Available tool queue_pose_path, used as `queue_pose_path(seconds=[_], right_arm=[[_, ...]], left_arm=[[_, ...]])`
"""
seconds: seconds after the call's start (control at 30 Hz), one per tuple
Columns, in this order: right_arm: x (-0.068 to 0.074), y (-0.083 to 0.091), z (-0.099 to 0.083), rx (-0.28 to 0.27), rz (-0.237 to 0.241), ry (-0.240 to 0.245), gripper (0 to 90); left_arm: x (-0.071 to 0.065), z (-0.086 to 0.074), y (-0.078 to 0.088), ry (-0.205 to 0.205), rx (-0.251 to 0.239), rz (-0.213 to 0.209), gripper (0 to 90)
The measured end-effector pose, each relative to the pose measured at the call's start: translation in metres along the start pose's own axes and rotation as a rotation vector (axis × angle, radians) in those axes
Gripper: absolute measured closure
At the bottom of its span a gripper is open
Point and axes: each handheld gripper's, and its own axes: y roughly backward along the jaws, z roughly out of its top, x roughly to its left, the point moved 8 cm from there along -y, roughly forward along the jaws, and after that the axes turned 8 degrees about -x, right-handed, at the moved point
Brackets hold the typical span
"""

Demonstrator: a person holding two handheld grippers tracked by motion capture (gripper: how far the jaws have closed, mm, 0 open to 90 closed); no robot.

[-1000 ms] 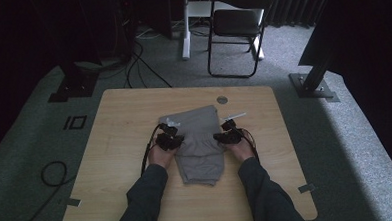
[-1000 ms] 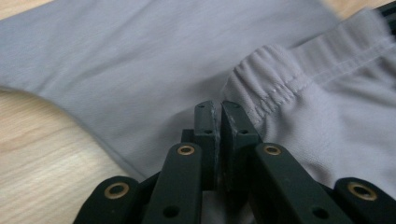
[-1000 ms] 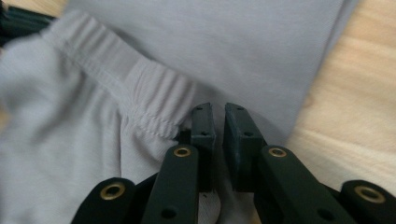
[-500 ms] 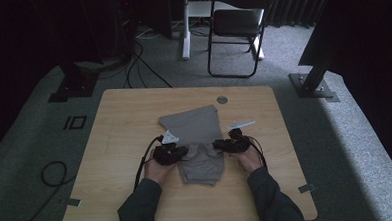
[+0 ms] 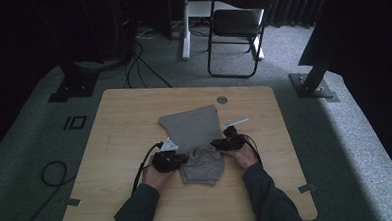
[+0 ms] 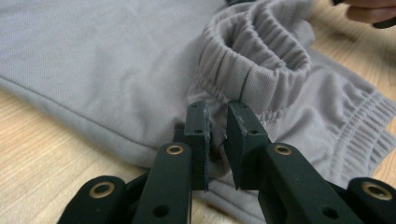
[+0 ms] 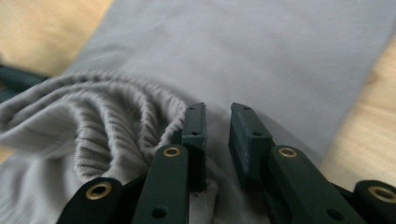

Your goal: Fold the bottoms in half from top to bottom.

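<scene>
Both tongs are standing slightly apart: the left gripper [image 6: 217,109] and the right gripper [image 7: 217,112] have just been opening their jaws. Grey cloth is lying in each gap, but the pads are not pressing on it, so neither is gripping anything.

They are working on a wooden table [image 5: 124,123], where grey shorts [image 5: 192,128] are lying near the middle. The far part is lying flat, while the near part is doubling over toward the person. The elastic waistband [image 6: 261,56] is bunching up in a loose, standing loop between the two grippers, with the left gripper at one side of it and the right gripper at the other.

The biggest risk, as I am judging it, is that the whole fold is slipping crooked. The grippers are sitting at uneven heights on the cloth, so pulling away unevenly could drag one side along.

A lesser risk is that the waistband is springing back. It is puckering and lifting rather than lying flat, and with nothing pinning it the loop may roll open.

The smallest risk is snagging. Cloth is sitting between the parted jaws, so a gripper drawing back before its jaws are widening further could catch a pleat and tug it out.
</scene>
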Motion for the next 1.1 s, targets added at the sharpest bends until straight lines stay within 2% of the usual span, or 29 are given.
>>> queue_pose_path(seconds=[0.17,0.3,0.37,0.43,0.53,0.6,0.8,0.87,0.93,1.0,1.03,1.1], right_arm=[[0.014,0.014,-0.007,-0.005,0.056,0.044,74.9],[0.021,0.021,-0.013,0.004,0.094,0.077,74.1],[0.025,0.024,-0.015,0.014,0.117,0.102,73.2],[0.027,0.025,-0.014,0.005,0.101,0.122,72.8],[0.023,0.023,-0.009,-0.012,0.035,0.112,71.3],[0.026,0.021,-0.010,-0.006,0.030,0.110,70.9],[0.047,0.013,-0.036,0.048,0.017,0.196,70.2],[0.053,0.014,-0.042,0.046,0.028,0.212,70.2],[0.059,0.018,-0.048,0.055,0.050,0.205,69.8],[0.063,0.020,-0.051,0.065,0.078,0.207,69.2],[0.066,0.022,-0.053,0.069,0.088,0.209,68.2],[0.065,0.023,-0.051,0.051,0.072,0.222,66.5]], left_arm=[[0.005,0.002,0.002,0.000,-0.008,0.020,77.4],[0.017,0.010,-0.001,0.011,-0.005,0.081,75.2],[0.020,0.015,-0.005,0.017,-0.004,0.083,75.2],[0.018,0.017,-0.010,0.005,0.011,0.079,74.7],[0.008,0.018,-0.016,-0.025,0.031,0.066,73.5],[0.004,0.016,-0.017,-0.043,0.042,0.059,73.4],[-0.008,-0.001,-0.017,-0.036,0.066,0.042,72.8],[-0.012,-0.006,-0.015,-0.039,0.057,0.032,72.6],[-0.016,-0.009,-0.011,-0.018,0.047,0.013,72.5],[-0.017,-0.011,-0.007,-0.014,0.031,0.009,71.8],[-0.015,-0.012,-0.005,-0.012,0.021,0.016,71.5],[-0.010,-0.010,-0.003,-0.004,0.007,0.042,69.6]])
